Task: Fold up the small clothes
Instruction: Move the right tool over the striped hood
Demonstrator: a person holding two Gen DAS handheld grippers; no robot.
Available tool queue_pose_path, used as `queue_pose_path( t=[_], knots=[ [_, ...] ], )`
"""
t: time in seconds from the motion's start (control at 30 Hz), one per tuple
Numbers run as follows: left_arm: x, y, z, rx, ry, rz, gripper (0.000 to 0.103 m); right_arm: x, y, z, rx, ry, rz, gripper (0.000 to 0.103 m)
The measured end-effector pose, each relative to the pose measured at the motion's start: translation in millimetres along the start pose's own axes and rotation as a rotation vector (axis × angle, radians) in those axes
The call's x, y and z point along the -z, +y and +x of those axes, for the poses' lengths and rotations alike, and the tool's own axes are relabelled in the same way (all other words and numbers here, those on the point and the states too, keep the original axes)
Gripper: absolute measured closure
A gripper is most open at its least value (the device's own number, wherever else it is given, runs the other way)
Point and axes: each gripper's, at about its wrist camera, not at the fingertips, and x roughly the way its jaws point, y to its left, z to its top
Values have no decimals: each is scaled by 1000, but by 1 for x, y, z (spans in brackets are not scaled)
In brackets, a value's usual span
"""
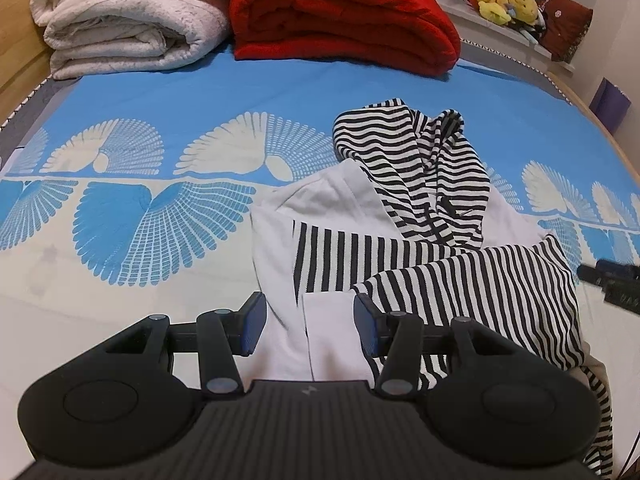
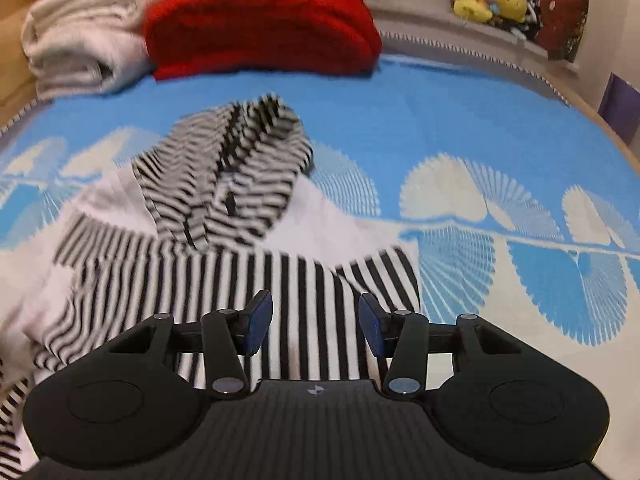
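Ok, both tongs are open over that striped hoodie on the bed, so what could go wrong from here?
1. The hoodie lies bunched, its hood twisted over the body and a striped sleeve across the front. Closing the left tongs here might pinch several layers and drag the pile.
2. The right tongs hover over mid-fabric rather than an edge, so a fold started there could come out crooked.
3. The right wrist view is blurred, so aim may be off.
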Motion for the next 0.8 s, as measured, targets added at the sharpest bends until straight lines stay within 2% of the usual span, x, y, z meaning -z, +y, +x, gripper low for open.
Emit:
queue_pose_path(
  t=[0.2, 0.43, 0.6, 0.7, 0.77, 0.8],
  knots=[
    [0, -3, 1, 1, -5, -1, 50, -10, 1, -26, -31, -132, 38, 54],
    [-2, -1, -1, 0, -20, -10, 50, -21, 2, -52, -35, -209, 93, 55],
    [-7, -1, -7, -4, -70, -44, 50, -50, 12, -93, -88, -246, 190, 54],
    [-8, -3, -8, -8, -99, -57, 50, -62, 27, -109, -133, -313, 194, 55],
    [-8, -4, -9, -7, -115, -61, 46, -60, 35, -109, -160, -359, 176, 55],
    [-8, -4, -9, -6, -123, -63, 40, -55, 38, -107, -161, -378, 161, 55]
  ],
)
